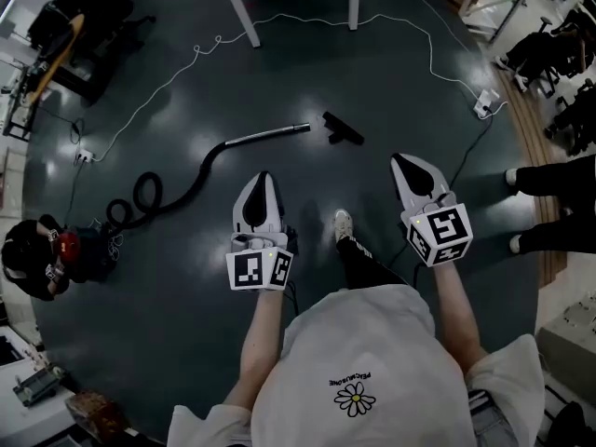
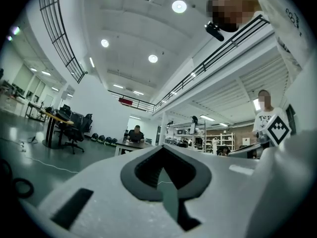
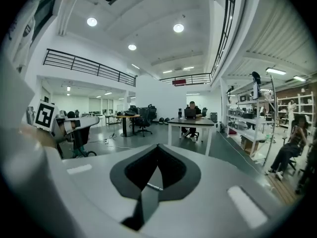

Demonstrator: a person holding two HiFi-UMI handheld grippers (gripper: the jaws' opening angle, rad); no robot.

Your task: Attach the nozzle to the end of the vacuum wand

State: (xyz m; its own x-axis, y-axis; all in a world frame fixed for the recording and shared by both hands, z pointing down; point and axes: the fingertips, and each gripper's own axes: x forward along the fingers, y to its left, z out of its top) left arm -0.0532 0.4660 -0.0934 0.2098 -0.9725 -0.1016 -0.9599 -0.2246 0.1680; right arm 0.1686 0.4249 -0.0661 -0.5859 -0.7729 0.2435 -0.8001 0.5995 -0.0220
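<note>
- Head view showed the vacuum's body (image 1: 42, 259) at the far left of the dark floor, with its black hose (image 1: 177, 189) curling rightward from it.
- The left gripper (image 1: 263, 177) hung above the floor, nearer the person than the wand. Its jaws were clenched together with nothing between them, which the left gripper view confirmed.
- The vacuum wand (image 1: 270, 135) lay flat on the floor. Its free metal end pointed right, and nothing was fitted to it.
- The nozzle (image 1: 343, 128) lay just right of that end, close but apart from it and untouched.
- The right gripper (image 1: 401, 160) hovered to the right of the nozzle and nearer the person, pinched shut and likewise empty.
- I judged this to be the approach, before any pick-up. Next, both grippers would need to open and lower. One likely goes to the wand near its free end and the other to the nozzle. The nozzle's socket would then have to be lined up with the tube.
</note>
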